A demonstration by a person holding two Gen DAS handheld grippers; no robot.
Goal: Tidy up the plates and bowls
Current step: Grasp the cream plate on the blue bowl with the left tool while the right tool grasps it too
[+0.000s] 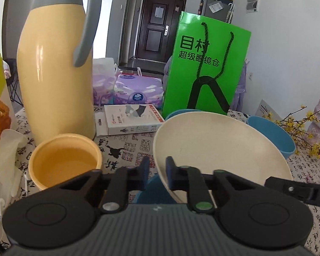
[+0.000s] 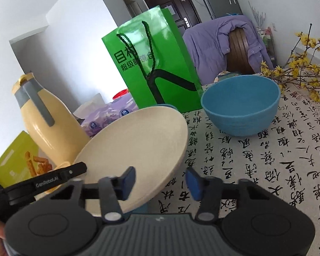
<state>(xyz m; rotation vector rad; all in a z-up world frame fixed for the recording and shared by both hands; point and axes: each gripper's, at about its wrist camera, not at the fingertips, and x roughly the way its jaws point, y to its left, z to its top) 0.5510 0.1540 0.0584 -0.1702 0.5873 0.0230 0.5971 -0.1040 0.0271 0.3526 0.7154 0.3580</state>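
Cream plate gripped at both rims, tilted above the table

The calligraphy-print tablecloth (image 2: 256, 170) is crowded; the round cream plastic plate (image 1: 219, 147) is held tilted over a blue dish, near the blue bowl (image 2: 241, 104). The left gripper (image 1: 157, 166) is clamped on its rim; the right gripper (image 2: 161, 180) straddles the opposite rim, contact unclear. Both grips should be kept even and the plate levelled before lowering.

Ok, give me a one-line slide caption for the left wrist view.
Left gripper pinches the rim of a tilted cream plate, beside a yellow cup and thermos on the calligraphy tablecloth.
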